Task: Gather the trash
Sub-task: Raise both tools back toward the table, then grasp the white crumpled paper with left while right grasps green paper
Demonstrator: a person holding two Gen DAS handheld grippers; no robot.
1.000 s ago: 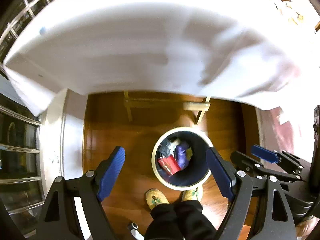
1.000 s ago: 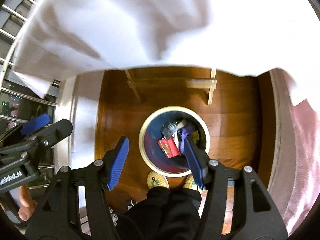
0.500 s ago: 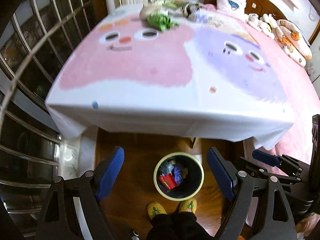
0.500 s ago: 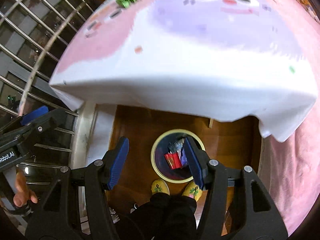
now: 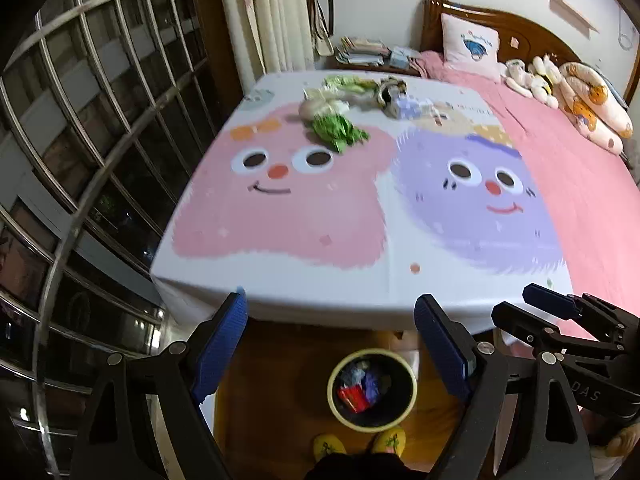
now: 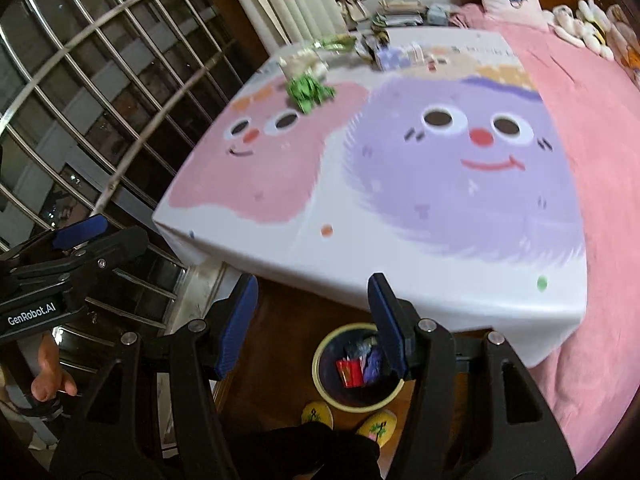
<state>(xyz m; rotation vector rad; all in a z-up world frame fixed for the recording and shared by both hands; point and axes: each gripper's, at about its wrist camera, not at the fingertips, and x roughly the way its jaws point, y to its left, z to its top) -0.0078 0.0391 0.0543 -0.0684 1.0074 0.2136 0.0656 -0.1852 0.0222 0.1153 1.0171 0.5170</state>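
Tablecloth [image 5: 280, 216] now fills view; bin [image 5: 372, 390] recedes; both hand-held grippers seemingly open, empty.

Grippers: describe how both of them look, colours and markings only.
Left gripper and right gripper match: matte black angular frames with silver rivets and blue pads on the fingers. The left one's body carries white "GenRobot.AI" lettering. No cables visible.

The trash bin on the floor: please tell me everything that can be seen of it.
The trash bin is round, with a pale yellow rim and dark inner walls. It stands upright and open on the wooden floor, just in front of the table's near edge, close to the person's yellow slippers. Inside lies crumpled trash: a red packet, purple and grey wrappers. No fingers touch it.
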